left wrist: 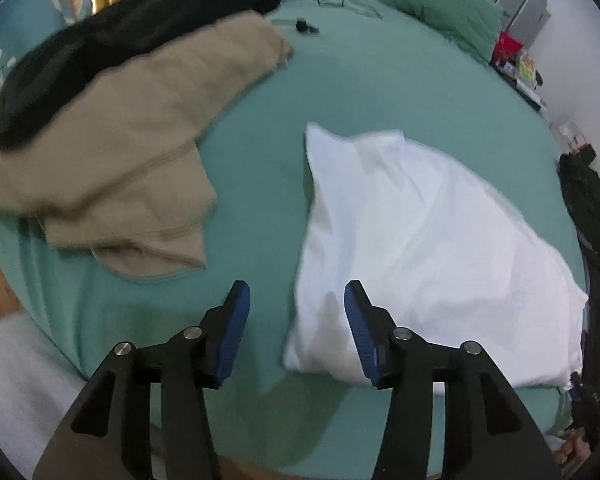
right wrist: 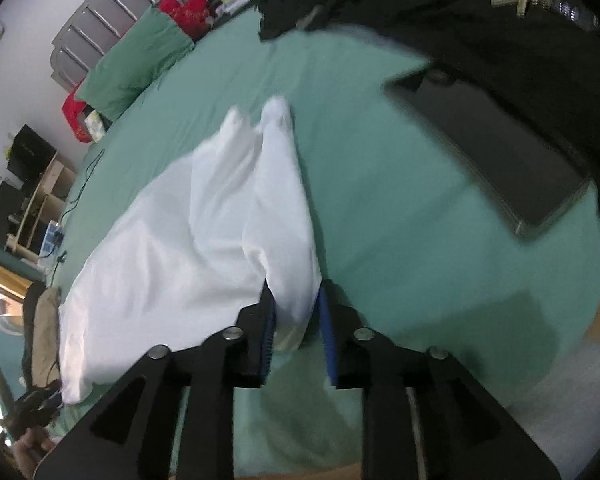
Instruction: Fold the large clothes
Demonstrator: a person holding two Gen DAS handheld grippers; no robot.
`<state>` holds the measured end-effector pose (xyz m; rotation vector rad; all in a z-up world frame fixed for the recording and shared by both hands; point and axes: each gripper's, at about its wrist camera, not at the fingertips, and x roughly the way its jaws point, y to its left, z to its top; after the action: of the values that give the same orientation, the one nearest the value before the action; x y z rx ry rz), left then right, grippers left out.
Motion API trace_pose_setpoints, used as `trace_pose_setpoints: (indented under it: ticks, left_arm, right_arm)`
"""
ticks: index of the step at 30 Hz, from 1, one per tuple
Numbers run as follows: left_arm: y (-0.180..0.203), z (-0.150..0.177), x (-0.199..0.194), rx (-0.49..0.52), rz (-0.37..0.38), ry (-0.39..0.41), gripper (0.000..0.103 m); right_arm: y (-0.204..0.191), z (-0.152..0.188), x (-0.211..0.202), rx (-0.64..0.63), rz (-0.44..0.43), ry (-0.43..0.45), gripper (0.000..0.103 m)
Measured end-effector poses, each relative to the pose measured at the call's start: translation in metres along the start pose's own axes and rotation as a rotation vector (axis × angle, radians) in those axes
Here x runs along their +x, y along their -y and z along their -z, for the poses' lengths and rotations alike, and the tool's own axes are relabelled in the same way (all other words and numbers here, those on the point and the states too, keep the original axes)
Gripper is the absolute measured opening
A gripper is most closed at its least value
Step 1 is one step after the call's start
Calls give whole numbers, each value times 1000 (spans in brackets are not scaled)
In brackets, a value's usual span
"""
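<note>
Two claws, white garment (right wrist: 188, 232) between right claw (right wrist: 296, 334)

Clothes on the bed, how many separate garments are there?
3: white garment near the front edge, beige garment far left, black garment lying on the beige one. Others may be hidden.

white garment (left wrist: 420, 248) lies folded, slightly rumpled, on the teal bedsheet (left wrist: 360, 76).

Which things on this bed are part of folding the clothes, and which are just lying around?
Part of the job:
white garment, folded over on the sheet
beige garment
black garment lying on the beige one
left gripper, open
right gripper, a white edge between its fingers

Just lying about:
phone
green pillow
glasses
</note>
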<state>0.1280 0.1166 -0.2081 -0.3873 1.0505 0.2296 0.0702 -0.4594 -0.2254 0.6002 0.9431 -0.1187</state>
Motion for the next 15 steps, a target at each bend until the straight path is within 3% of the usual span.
trace_pose_setpoints:
  ticks: [3,7,12,15]
  left_arm:
    - [0,-26,5,44,-11,24,56]
    - [13,-59,26,137,-18,32,58]
    - [37,-93,68,237,-13,14,59]
    - [41,-108,97,254,-45,-25,59]
  right_arm:
    - [-9,-21,-5,-61,63,73,34]
    - [-9,-55,1,-94,69,139,35]
    - [-20,-93,37,-93,-6,82,36]
    - [-31,-97,53,-126,2,62,36]
